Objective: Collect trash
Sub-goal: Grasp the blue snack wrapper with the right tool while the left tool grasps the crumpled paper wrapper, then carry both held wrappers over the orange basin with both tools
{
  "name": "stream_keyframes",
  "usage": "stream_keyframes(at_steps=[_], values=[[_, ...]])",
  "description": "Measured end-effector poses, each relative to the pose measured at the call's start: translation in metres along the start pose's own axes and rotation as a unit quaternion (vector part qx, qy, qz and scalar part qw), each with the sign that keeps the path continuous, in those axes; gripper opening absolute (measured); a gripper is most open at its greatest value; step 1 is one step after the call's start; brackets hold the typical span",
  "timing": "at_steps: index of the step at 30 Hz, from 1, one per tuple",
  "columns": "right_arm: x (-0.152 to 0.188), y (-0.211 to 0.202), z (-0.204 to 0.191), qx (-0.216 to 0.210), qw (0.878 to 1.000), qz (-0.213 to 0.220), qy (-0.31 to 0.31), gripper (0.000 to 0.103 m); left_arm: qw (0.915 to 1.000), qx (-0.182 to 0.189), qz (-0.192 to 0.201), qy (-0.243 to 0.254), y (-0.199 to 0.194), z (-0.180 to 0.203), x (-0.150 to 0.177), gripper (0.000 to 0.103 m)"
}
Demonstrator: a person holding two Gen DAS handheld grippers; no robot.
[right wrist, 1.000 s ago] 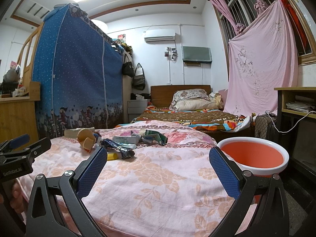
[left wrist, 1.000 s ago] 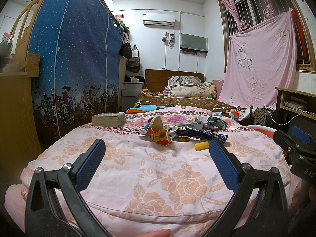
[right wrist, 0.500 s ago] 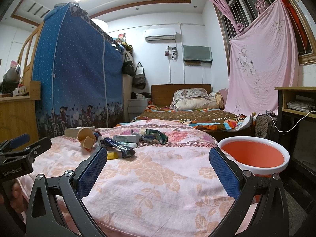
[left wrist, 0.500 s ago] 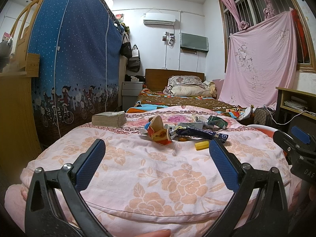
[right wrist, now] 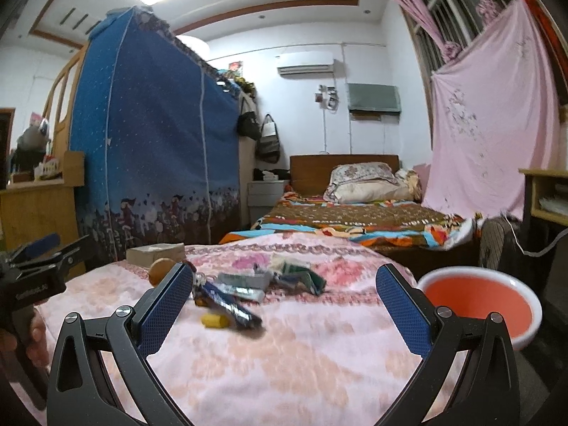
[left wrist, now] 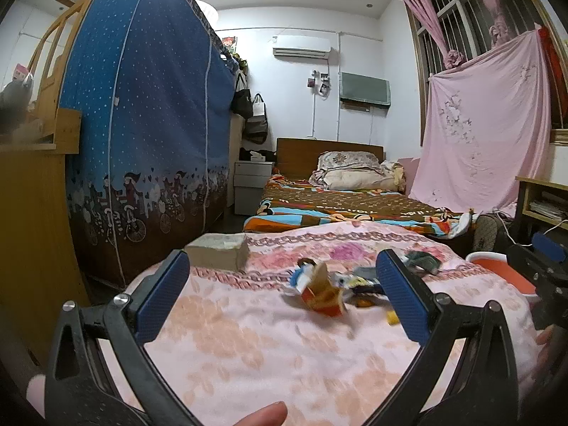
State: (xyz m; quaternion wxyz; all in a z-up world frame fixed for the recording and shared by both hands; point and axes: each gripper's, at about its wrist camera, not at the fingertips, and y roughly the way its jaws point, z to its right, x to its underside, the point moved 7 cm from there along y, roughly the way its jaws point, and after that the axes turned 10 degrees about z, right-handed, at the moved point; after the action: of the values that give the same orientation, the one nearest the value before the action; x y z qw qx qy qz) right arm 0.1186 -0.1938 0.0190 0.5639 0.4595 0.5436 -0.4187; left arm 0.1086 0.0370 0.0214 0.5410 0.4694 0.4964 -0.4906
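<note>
The left gripper (left wrist: 282, 293) hangs over the near part of a pink flowered bedspread (left wrist: 248, 348), its blue-padded fingers spread wide with nothing between them. The right gripper (right wrist: 284, 305) is spread just as wide and is also empty, held above the same bedspread a little to the right.

The trash lies in a loose heap near the middle of the bedspread, ahead of both grippers. In the left view the nearest piece is an orange and red crumpled carton (left wrist: 321, 293), with a small yellow piece (left wrist: 391, 317) beside it, partly behind the right finger. In the right view a dark blue wrapper (right wrist: 227, 305) lies slantwise, touching a yellow piece (right wrist: 214, 320); behind them lie a grey tube (right wrist: 245, 280) and a green packet (right wrist: 307, 277). The heap is blurred in both views, so what each piece is stays a fair guess.

A tan block (left wrist: 218, 250), perhaps a stack of paper, sits near the far left edge of the bedspread, apart from the heap. An orange basin with a white rim (right wrist: 479, 305) stands on the floor just beside the right edge of the bedspread. Beyond lie a second bed (right wrist: 355, 220) with a pillow, a tall blue cloth wardrobe (right wrist: 152, 156) on the left and a pink sheet (right wrist: 479, 124) hung over the window.
</note>
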Motion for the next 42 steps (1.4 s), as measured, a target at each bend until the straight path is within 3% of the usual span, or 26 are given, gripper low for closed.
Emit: stream_keyframes(at_steps=[8, 10, 14, 15, 17, 22, 24, 28, 30, 33, 36, 42], values=[[0.002, 0.043, -0.005, -0.014, 0.998, -0.060, 0.001, 0.103, 0.9988, 0.018, -0.042, -0.017, 0.038, -0.001, 0.003, 0.089], [0.007, 0.053, -0.008, -0.022, 0.996, -0.083, 0.004, 0.103, 0.9975, 0.027, -0.062, -0.021, 0.047, 0.000, 0.009, 0.083], [0.018, 0.075, -0.018, -0.050, 0.990, -0.133, 0.005, 0.101, 0.9927, 0.049, -0.106, -0.029, 0.062, 0.005, 0.026, 0.061], [0.021, 0.079, -0.021, -0.057, 0.988, -0.145, 0.003, 0.098, 0.9909, 0.057, -0.118, -0.032, 0.065, 0.007, 0.032, 0.056], [0.029, 0.087, -0.028, -0.073, 0.983, -0.168, 0.000, 0.079, 0.9874, 0.068, -0.138, -0.035, 0.070, 0.010, 0.041, 0.049], [0.055, 0.104, -0.046, -0.117, 0.965, -0.233, -0.002, 0.063, 0.9786, 0.089, -0.180, -0.047, 0.081, 0.014, 0.058, 0.032], [0.062, 0.107, -0.050, -0.126, 0.960, -0.250, -0.005, 0.059, 0.9751, 0.094, -0.193, -0.056, 0.085, 0.013, 0.065, 0.026], [0.073, 0.112, -0.054, -0.140, 0.951, -0.274, 0.005, 0.043, 0.9699, 0.102, -0.212, -0.064, 0.089, 0.015, 0.072, 0.014], [0.077, 0.114, -0.053, -0.144, 0.949, -0.280, 0.014, 0.036, 0.9688, 0.108, -0.214, -0.064, 0.090, 0.017, 0.073, 0.001], [0.077, 0.113, -0.052, -0.149, 0.949, -0.277, 0.020, 0.030, 0.9684, 0.111, -0.214, -0.062, 0.091, 0.017, 0.074, 0.000], [0.078, 0.111, -0.051, -0.150, 0.950, -0.274, 0.027, 0.011, 0.9689, 0.112, -0.211, -0.062, 0.090, 0.018, 0.075, 0.000], [0.074, 0.105, -0.049, -0.148, 0.956, -0.251, 0.034, 0.010, 0.9747, 0.111, -0.185, -0.056, 0.079, 0.018, 0.068, 0.000]])
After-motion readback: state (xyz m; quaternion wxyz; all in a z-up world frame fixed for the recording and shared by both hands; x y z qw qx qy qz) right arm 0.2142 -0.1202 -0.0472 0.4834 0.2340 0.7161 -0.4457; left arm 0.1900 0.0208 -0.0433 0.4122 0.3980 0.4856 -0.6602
